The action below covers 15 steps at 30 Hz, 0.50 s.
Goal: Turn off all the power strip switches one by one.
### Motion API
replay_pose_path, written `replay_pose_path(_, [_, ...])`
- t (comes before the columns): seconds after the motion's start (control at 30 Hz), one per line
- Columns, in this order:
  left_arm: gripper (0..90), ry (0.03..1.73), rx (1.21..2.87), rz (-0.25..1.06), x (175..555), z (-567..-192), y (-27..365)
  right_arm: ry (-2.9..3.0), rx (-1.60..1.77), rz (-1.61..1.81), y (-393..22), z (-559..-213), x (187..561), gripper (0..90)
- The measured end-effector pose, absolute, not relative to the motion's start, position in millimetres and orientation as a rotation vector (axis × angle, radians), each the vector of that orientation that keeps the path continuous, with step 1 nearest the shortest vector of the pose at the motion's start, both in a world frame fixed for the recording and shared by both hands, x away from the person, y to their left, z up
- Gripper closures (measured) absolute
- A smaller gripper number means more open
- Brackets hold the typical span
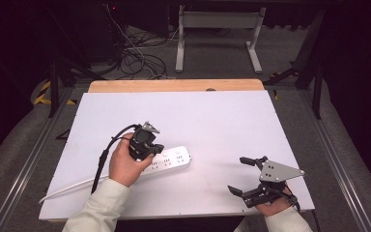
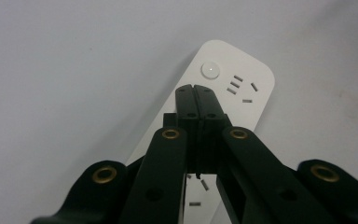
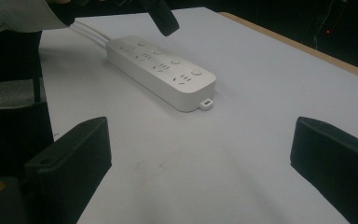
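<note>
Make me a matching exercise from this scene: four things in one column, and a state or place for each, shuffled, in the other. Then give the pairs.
Things:
1. left gripper
2. right gripper
3. power strip
4. white cord

States or places:
A. jaws wide apart, near the table's front right edge
B. trails off toward the table's front left corner
C. jaws pressed together, over the power strip
D. lies flat on the white table, sockets up

Pairs: 1-C, 2-A, 3-D, 4-B
</note>
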<state>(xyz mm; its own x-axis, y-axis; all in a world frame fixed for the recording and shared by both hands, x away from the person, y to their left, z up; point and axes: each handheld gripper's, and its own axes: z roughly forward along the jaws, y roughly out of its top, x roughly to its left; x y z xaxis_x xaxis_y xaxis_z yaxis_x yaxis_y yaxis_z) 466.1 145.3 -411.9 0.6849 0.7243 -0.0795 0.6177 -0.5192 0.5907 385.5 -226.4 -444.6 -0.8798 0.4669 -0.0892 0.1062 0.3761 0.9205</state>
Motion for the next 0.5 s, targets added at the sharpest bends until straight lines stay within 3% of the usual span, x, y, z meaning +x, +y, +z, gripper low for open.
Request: replay_pose_path(0.5, [90.0,1.035,2.341,0.25,474,-424,129,2.306,0.498,1.507,-227,-445,385,5.7])
